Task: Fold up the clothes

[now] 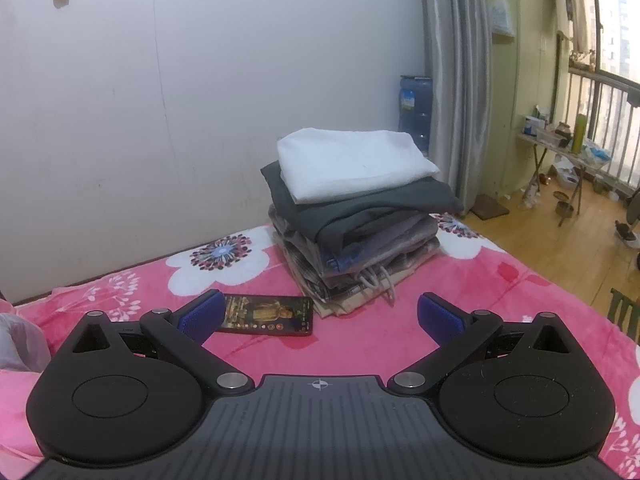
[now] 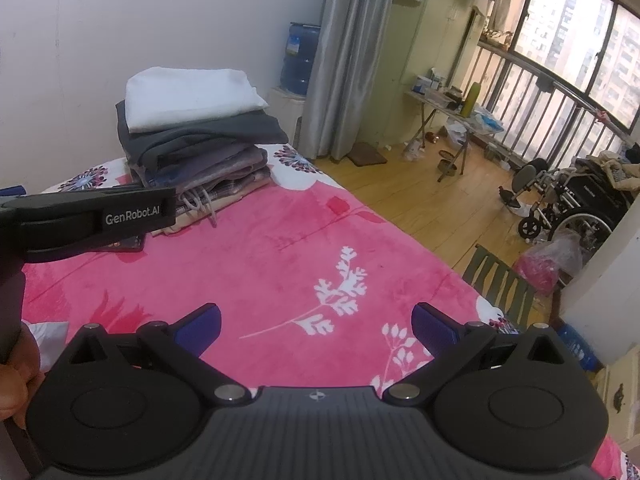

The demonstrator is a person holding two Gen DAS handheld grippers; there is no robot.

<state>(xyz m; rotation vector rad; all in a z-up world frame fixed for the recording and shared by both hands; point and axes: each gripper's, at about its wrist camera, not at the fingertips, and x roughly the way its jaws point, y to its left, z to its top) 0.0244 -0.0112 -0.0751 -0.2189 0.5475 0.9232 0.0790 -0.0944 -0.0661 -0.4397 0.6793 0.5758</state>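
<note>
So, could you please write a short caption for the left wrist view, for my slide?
Open left gripper above a pink floral blanket, facing a stack of folded clothes and a phone.

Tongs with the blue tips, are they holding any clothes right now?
No. The left tongs and right tongs are both open with only pink blanket between them. The folded clothes pile sits untouched.
</note>
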